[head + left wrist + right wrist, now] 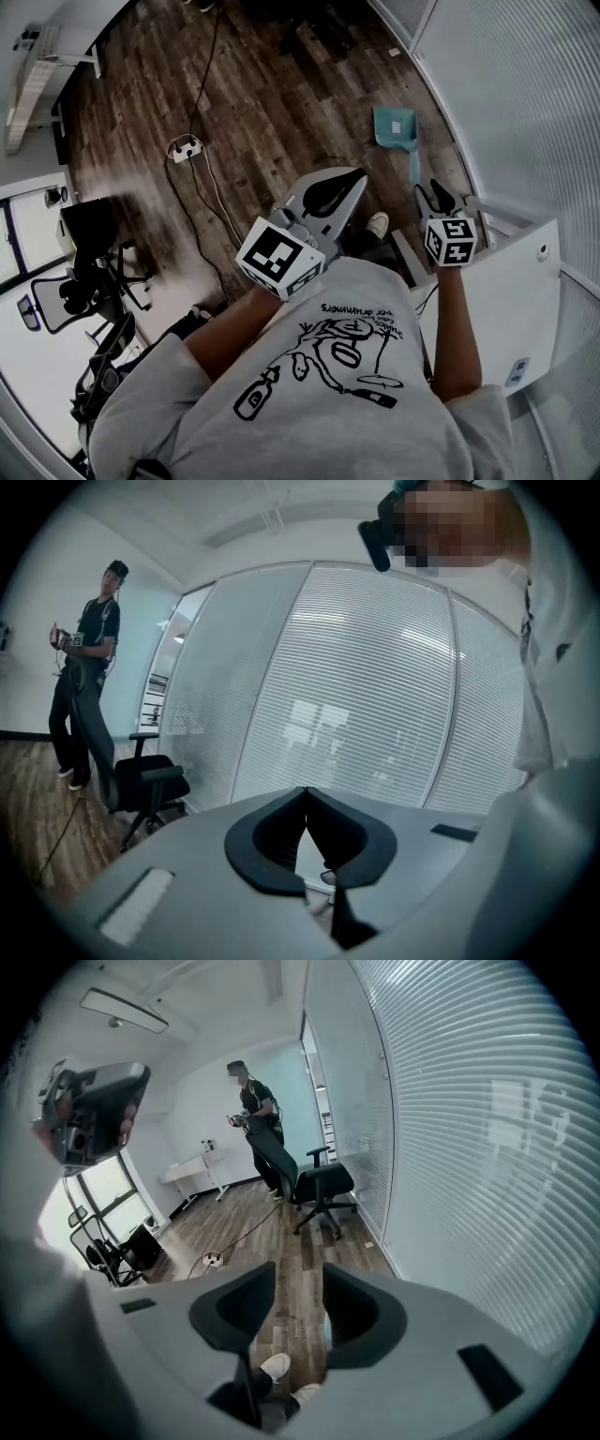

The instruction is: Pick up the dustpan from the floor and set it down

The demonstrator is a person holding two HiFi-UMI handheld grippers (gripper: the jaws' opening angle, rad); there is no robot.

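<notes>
Our left gripper (306,794) has its two dark jaws meeting at the tips, with nothing between them. It points at the ribbed glass wall (356,686). Our right gripper (298,1279) has its jaws apart and empty. Through the gap we see only bare wooden floor (292,1241) and, lower down, our own pale shoe (275,1366).

In the head view the left gripper (328,192) sits in front of our chest, its marker cube (279,258) turned up toward the camera. The right gripper (439,197) is held out to the right and tilted toward the floor, with a white panel (506,281) just beside that forearm.

The dustpan (394,127) is teal and lies flat on the floor (281,103), ahead of the right gripper and well apart from both. It is close to the foot of the glass wall (525,94). Its handle points back toward us and its pan faces away.

Farther left on the boards lies a white power strip (186,148), with a dark cable (208,56) running up from it. Across the room, the right gripper view shows a black office chair (323,1185) near the glass wall (469,1147), and another person (258,1119) standing behind it. The left gripper view shows that person (89,667) at its left edge.
</notes>
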